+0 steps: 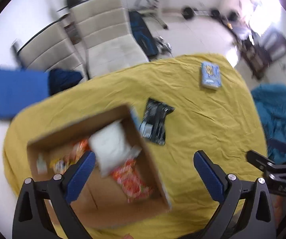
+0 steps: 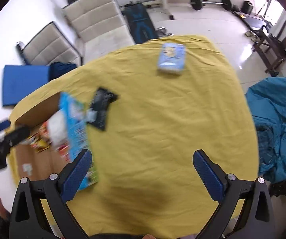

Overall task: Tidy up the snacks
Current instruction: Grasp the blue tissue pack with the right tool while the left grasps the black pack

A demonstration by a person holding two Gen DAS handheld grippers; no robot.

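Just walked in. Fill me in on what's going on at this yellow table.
A person is sorting snacks into a cardboard box on the yellow-covered table, with tongs in each hand. The left tongs are open over the box, which already holds a white packet and orange wrappers. The right tongs are also open and empty, above bare cloth. A black packet beside the box and a light blue box farther away are not packed yet.

My left gripper [image 1: 143, 158] is wide open over the cardboard box [image 1: 143, 139] on the yellow cloth [image 1: 202, 119]. I see a white packet [image 1: 111, 141] and orange snacks [image 1: 133, 181] inside (all blurry). A black packet [image 1: 155, 122] lies just beside the box, a blue one [image 1: 210, 75] farther off.
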